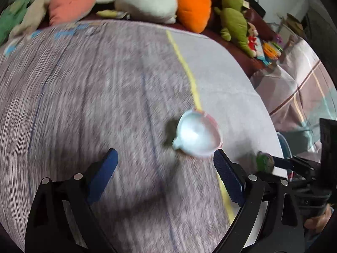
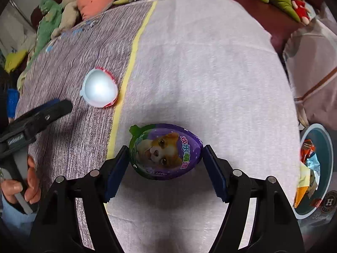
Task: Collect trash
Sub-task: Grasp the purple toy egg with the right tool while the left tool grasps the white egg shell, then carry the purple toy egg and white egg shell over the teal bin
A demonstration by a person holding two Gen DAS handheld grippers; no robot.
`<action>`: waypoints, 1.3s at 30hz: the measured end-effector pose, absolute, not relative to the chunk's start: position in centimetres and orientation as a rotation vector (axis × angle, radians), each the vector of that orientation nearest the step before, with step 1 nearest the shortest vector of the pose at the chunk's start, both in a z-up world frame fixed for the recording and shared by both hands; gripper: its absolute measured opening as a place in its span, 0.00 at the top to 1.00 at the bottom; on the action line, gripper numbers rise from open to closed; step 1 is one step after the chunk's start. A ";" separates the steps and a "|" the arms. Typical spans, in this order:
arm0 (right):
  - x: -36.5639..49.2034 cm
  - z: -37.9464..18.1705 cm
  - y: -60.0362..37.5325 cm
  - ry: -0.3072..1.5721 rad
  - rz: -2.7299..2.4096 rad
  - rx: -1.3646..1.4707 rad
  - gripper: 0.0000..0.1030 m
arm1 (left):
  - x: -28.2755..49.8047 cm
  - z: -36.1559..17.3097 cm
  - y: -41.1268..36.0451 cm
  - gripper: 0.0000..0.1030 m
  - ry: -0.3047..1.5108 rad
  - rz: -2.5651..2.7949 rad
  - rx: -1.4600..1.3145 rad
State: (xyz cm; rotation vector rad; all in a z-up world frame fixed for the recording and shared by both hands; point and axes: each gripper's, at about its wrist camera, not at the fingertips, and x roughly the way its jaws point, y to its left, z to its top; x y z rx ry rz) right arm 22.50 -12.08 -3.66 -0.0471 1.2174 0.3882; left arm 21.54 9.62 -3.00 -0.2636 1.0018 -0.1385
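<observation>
Right gripper (image 2: 166,158) pads touching both sides of purple egg pack (image 2: 166,150) on pale cloth (image 2: 210,63), white half-shell (image 2: 99,90) at 10 o'clock, trash bin (image 2: 328,147) at 3 o'clock, left gripper (image 1: 165,162) wide, empty, shell at its 1 o'clock.

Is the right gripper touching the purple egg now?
Touching. In the right wrist view, both pads of the right gripper meet the sides of the purple egg, with no gap visible on either side.
</observation>
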 end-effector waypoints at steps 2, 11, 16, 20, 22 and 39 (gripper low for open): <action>22.7 -3.4 -12.6 1.215 0.379 -0.031 0.34 | 22.6 -2.9 8.9 0.10 1.003 -0.148 -0.241; 23.1 -3.2 -15.7 1.207 0.338 0.020 0.34 | 25.3 -4.6 4.7 0.76 1.059 -0.190 -0.092; 23.0 -3.1 -17.5 1.193 0.308 0.053 0.34 | 23.9 -4.5 4.0 0.91 1.035 -0.170 -0.111; 22.7 -3.0 -19.7 1.181 0.291 0.093 0.34 | 22.6 -4.1 3.9 0.92 1.028 -0.163 -0.150; 22.4 -2.9 -20.5 1.176 0.287 0.106 0.34 | 22.0 -3.7 3.9 0.93 1.025 -0.164 -0.160; 19.0 -1.5 -30.0 1.094 0.218 0.268 0.34 | 19.1 0.6 -5.9 0.93 0.989 -0.284 -0.064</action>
